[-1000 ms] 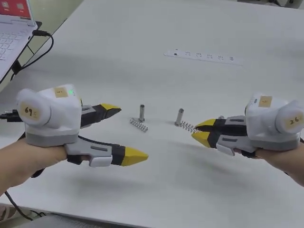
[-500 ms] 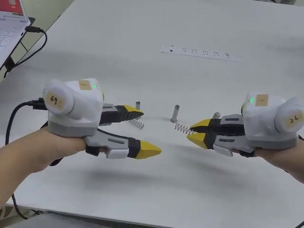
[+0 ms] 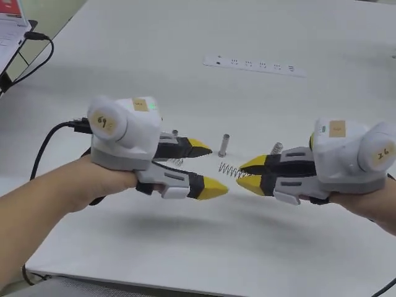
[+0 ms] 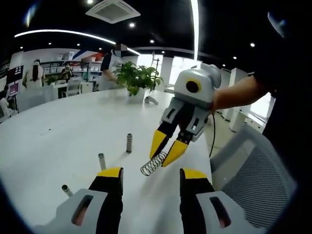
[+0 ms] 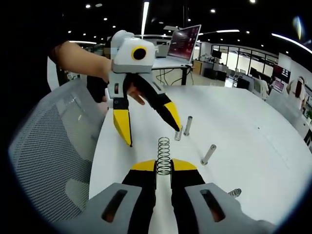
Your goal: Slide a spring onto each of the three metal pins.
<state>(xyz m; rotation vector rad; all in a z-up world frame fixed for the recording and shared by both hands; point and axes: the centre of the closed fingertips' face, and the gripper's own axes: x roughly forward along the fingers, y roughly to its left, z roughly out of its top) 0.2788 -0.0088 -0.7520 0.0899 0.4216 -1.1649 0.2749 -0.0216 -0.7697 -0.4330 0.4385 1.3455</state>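
My right gripper [image 3: 245,174] is shut on one end of a spring [image 3: 228,169], which sticks out level toward the left. The left gripper [image 3: 210,168] is open, its yellow tips just left of the spring's free end. In the left gripper view the spring [image 4: 152,163] hangs from the right gripper [image 4: 168,147], in front of my open left gripper [image 4: 152,173]. A bare pin [image 3: 224,145] stands behind the spring. Another pin [image 3: 276,148] carries a spring. A third pin [image 3: 175,132] peeks out behind the left gripper, with a loose spring [image 3: 177,161] near it.
A white power strip [image 3: 253,65] lies at the back of the white table [image 3: 185,247]. A laptop [image 3: 9,9] and a black cable [image 3: 37,59] are at the far left. A mesh chair [image 5: 58,146] stands beside the table.
My left gripper has moved right, still open, and its tips now nearly meet the spring's free end. The right gripper has kept hold of the spring and edged slightly left.
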